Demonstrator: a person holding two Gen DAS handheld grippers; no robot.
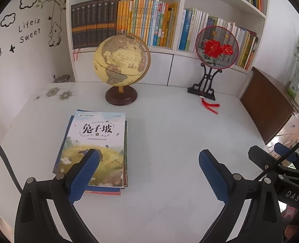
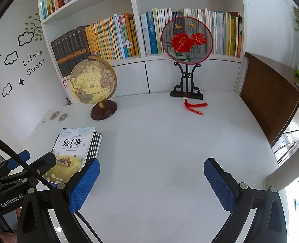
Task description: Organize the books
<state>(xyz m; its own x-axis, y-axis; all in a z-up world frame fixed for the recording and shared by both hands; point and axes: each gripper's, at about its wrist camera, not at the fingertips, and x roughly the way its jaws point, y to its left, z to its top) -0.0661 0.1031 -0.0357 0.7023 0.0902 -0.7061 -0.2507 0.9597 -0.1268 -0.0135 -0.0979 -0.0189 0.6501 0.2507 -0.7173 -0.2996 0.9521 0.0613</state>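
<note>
While both grippers hover over the desk (image 1: 169,141), neither holds anything: left gripper (image 1: 148,172) has its jaws spread wide, right gripper (image 2: 151,182) the same. One stack of books (image 1: 96,151) lies flat on the near left of the desk; several thin books, exact count unclear, maybe four or five going by the edges. Top cover shows a yellow field and a pale sky. In the left wrist view the left blue pad (image 1: 84,178) sits over the near corner of the stack; contact cannot be told. In the right wrist view the stack is left of the right gripper, partly hidden by the left gripper's body.

One globe (image 1: 121,62) on a dark round base, far centre-left. One round fan (image 1: 217,47) with red flowers on a black stand, far right, one red tassel (image 1: 210,106) lying on the desk by it.

Desk is white, plain, flower print at the far left corner. Behind it a white shelf (image 1: 179,16), full rows of upright books, about six dark volumes at the left. White wall on the left with cloud, tree and "Life is Sweet" decals (image 1: 29,30). Brown panel (image 1: 268,101) to the right.
</note>
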